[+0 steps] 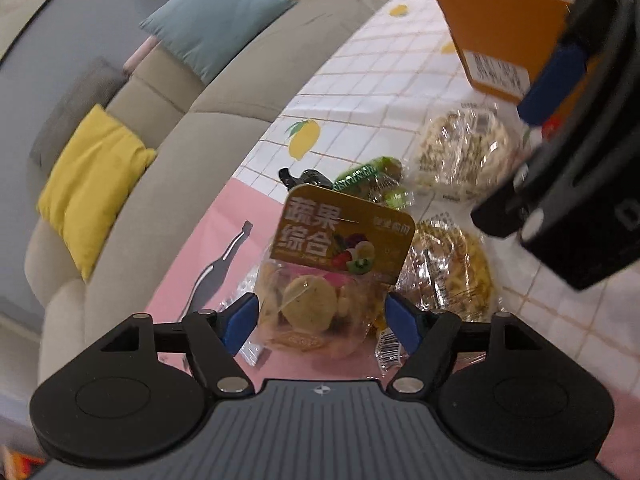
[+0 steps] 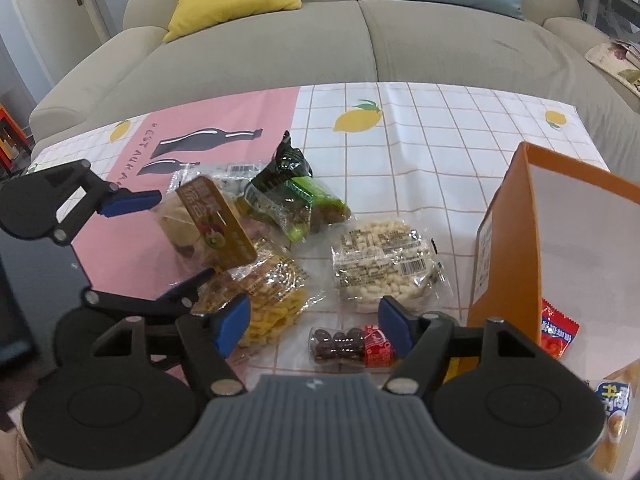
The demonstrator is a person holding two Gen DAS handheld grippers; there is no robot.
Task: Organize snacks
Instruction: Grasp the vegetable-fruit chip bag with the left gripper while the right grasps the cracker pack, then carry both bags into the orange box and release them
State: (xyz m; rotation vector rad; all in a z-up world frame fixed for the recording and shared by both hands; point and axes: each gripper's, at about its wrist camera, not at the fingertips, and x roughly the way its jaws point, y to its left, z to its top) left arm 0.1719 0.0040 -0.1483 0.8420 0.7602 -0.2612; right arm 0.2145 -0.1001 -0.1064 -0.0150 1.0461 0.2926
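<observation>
Reaching for two snacks at once, by my read. Left gripper (image 1: pixel 322 320) has jaws wide apart, straddling the dried-fruit bag (image 1: pixel 320 300) w/ gold label on the pink cloth; pads not pressing yet, so next: settle lower & close. Right gripper (image 2: pixel 314 326) is open over the choc-ball pack (image 2: pixel 350 346); orange box (image 2: pixel 516 248) is at far right. Bag bottoms are hidden behind fingers; box cut off by frame edge.
</observation>
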